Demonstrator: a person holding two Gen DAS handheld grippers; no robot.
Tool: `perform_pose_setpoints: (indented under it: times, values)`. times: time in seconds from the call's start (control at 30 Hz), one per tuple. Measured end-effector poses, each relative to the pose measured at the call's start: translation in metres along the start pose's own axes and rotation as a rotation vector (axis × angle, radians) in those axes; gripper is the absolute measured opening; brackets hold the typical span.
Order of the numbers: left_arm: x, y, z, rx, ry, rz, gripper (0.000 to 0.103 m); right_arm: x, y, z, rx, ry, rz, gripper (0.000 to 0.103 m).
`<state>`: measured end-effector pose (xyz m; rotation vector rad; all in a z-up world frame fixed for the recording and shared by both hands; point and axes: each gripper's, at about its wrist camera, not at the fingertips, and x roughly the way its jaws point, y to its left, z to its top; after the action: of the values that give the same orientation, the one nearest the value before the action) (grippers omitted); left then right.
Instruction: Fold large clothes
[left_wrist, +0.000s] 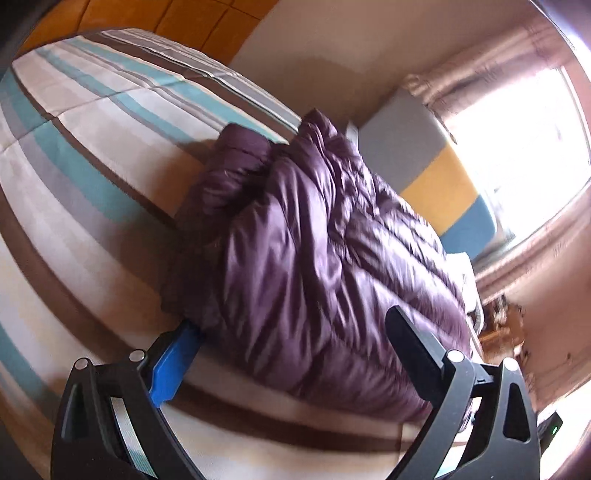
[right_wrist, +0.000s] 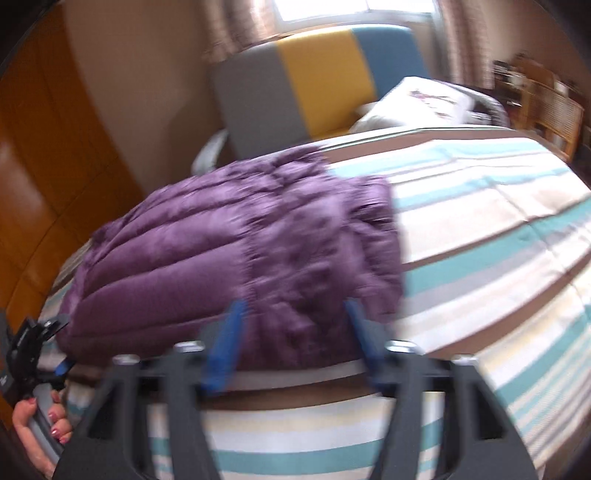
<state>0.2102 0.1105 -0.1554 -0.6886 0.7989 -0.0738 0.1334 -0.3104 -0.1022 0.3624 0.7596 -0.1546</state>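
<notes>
We see 1 purple puffer jacket (right_wrist: 240, 254) lying folded on the striped bedspread (right_wrist: 480, 229), near the bed's near edge and toward the wardrobe side; wide bare bedspread stretches past its other side. Our right gripper (right_wrist: 291, 332) hangs just before the jacket's near hem with its 2 blue fingers (right_wrist: 225, 339) spread and holding nothing. Our left gripper (left_wrist: 295, 343) sits at the jacket's end, fingers released wide on either side of the fabric. Beyond stand 1 grey, yellow and blue headboard (right_wrist: 314, 81), 1 white pillow (right_wrist: 417, 99), 1 curtained window (left_wrist: 524, 140) and the orange wardrobe (right_wrist: 48, 177).
</notes>
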Motion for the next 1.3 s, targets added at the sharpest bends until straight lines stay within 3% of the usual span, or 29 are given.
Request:
perform_pose_setpoints:
  times: [0.13,0.17,0.2,0.23,0.27,0.3,0.4,0.53,0.73,0.77,0.83,0.87,0.97,1.07,1.17,1.23,1.3]
  values:
    - [0.009,0.000,0.007,0.015,0.001,0.003,0.094,0.020,-0.024,0.010,0.055,0.044,0.016,0.076]
    - [0.010,0.001,0.008,0.011,-0.003,0.010,0.083,0.031,-0.029,0.012,0.077,0.075,0.035,0.074]
    - [0.011,0.004,0.010,-0.005,-0.007,0.026,0.068,0.038,-0.034,0.014,0.102,0.090,0.060,0.063]
    - [0.011,0.009,0.011,-0.030,-0.007,0.037,0.062,0.046,-0.039,0.014,0.133,0.110,0.086,0.051]
    - [0.013,0.014,0.014,-0.046,0.001,0.021,0.053,0.049,-0.041,0.014,0.146,0.121,0.099,0.034]
    - [0.014,0.019,0.015,-0.067,0.014,-0.011,0.046,0.050,-0.043,0.014,0.157,0.125,0.110,0.024]
    - [0.011,0.024,0.016,-0.055,0.027,-0.061,0.030,0.043,-0.043,0.013,0.156,0.136,0.127,0.013]
    - [-0.006,0.019,0.007,0.014,0.009,-0.073,0.019,0.027,-0.040,0.012,0.090,0.137,0.099,0.008]
    - [-0.030,0.025,-0.007,0.001,0.024,-0.093,0.019,0.000,-0.043,-0.003,0.014,0.141,0.042,0.005]
    - [-0.030,0.026,-0.008,0.001,0.024,-0.087,0.024,0.000,-0.044,-0.004,0.011,0.142,0.026,0.005]
    - [-0.030,0.029,-0.009,-0.006,0.014,-0.072,0.042,-0.003,-0.045,-0.005,0.018,0.111,0.032,0.005]
    - [-0.029,0.032,-0.008,-0.024,0.011,-0.060,0.064,-0.006,-0.045,-0.003,0.021,0.088,0.029,0.005]
    - [-0.027,0.038,-0.006,-0.062,-0.014,-0.084,0.077,-0.021,-0.028,0.009,0.013,-0.013,0.089,0.005]
    - [-0.022,0.036,-0.003,-0.068,-0.035,-0.100,0.080,-0.020,0.013,0.019,-0.060,-0.048,0.185,0.005]
    - [-0.019,0.035,-0.003,-0.097,-0.063,-0.120,0.081,-0.004,0.059,0.021,-0.136,-0.022,0.256,0.005]
    - [-0.018,0.034,-0.004,-0.123,-0.078,-0.137,0.074,0.007,0.084,0.018,-0.174,-0.003,0.282,0.005]
    - [-0.016,0.036,-0.004,-0.154,-0.083,-0.139,0.058,0.018,0.107,0.012,-0.213,0.015,0.301,0.005]
